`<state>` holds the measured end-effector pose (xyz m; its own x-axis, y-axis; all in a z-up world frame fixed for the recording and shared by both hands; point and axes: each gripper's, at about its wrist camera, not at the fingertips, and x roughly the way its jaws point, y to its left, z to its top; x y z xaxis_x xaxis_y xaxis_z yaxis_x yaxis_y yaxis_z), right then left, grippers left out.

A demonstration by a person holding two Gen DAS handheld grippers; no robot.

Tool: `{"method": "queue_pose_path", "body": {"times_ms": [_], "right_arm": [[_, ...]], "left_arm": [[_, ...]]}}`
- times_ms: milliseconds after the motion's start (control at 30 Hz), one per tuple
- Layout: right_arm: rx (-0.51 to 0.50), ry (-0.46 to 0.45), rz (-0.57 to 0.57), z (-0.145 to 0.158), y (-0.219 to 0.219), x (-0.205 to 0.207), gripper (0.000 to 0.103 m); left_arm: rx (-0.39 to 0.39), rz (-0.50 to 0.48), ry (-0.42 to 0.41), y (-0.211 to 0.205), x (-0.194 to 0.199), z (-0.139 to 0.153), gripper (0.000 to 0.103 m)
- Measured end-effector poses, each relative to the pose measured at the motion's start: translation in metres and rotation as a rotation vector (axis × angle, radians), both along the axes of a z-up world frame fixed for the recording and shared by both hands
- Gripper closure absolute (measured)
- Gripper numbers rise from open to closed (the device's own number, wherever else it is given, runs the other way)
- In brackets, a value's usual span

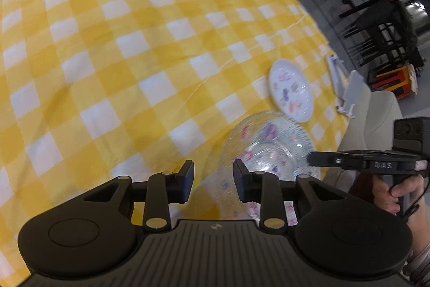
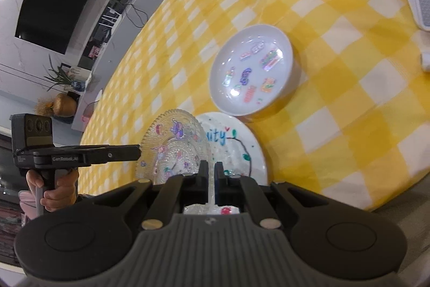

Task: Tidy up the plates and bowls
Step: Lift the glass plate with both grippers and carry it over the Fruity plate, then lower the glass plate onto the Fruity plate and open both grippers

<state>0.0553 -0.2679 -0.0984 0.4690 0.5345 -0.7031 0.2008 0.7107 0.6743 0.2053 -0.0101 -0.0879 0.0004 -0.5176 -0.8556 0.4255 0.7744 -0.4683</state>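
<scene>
yellow-white checked tablecloth (image 2: 336,88); white plate (image 2: 251,71) with coloured stickers.

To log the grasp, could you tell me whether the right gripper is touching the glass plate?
Touching: in the right wrist view, the right gripper is shut on the glass plate's rim.

Legible text, few items:

- "DAS" in pale letters on the side of the right gripper (image 1: 309,160), seen from the left wrist view.
- "GenRobot.AI" on the side of the left gripper (image 2: 138,149), right wrist view; smaller print beside it unreadable.
- Blue hand-lettering ending "...ity" on the white plate (image 2: 242,141); start hidden behind the glass plate (image 2: 174,141).
</scene>
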Motion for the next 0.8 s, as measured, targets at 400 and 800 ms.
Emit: {"method": "queue_pose_path", "body": {"times_ms": [400, 800], "right_arm": [[-0.064, -0.006, -0.052, 0.010, -0.009, -0.018, 0.102], [-0.125, -0.007, -0.080, 0.015, -0.011, -0.027, 0.102]], "left_arm": [[0.006, -0.065, -0.002, -0.027, -0.012, 0.006, 0.070], [0.021, -0.075, 0.000, -0.045, -0.016, 0.005, 0.068]]}}
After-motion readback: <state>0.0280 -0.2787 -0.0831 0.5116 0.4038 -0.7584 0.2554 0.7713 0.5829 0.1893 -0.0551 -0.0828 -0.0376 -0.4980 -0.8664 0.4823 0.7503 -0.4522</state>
